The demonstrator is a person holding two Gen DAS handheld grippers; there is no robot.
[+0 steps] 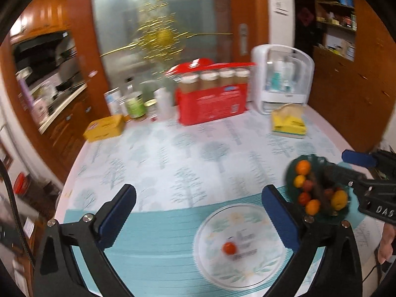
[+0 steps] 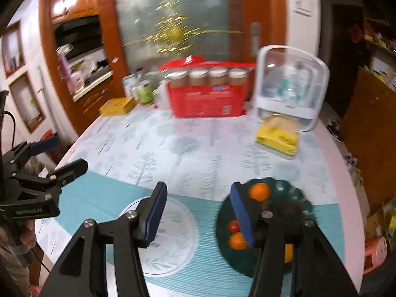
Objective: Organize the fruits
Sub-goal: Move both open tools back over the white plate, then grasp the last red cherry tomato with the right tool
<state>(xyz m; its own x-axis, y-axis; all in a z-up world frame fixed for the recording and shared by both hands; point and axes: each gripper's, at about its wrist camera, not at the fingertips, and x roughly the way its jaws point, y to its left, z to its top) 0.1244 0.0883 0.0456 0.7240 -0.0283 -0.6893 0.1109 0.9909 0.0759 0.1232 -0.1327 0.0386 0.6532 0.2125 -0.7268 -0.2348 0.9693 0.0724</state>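
Viewing from the left wrist: the left claw hangs wide apart and empty above the surface. A white plate at 5 o'clock carries one tomato. The green bowl of fruit sits at 3 o'clock, the right claw over it.

Right wrist view: the right claw is spread and empty, the bowl at 4 o'clock, an orange near its far rim. Judged step: transferring fruit to the plate. The next move calls for descending onto one piece and closing.
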